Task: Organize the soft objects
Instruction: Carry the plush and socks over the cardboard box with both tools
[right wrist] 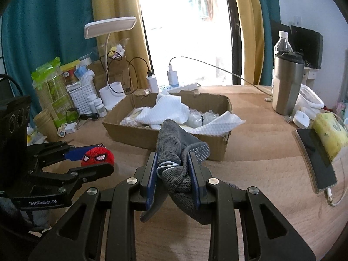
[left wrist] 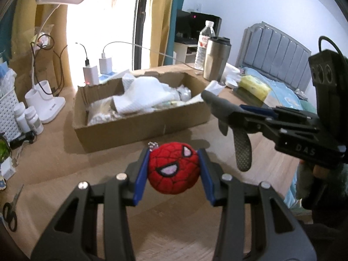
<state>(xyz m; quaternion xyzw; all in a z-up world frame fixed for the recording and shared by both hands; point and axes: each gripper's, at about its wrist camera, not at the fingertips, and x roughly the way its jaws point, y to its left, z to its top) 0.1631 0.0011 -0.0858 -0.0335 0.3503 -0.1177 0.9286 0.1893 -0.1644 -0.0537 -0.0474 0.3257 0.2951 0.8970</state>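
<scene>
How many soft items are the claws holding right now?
2. A red plush ball is clamped in the left claw; grey socks are clamped in the right claw. Both are short of the cardboard box.

the left gripper is showing matte black plastic linkage arms with triangular cut-outs, round silver screws at the pivots and flat blue pads lining its fingers. the right gripper is wearing the same black frame, silver screws and blue pads, a black camera box with round lenses and a black cable sitting on top. white lettering is marking both black bodies.
</scene>
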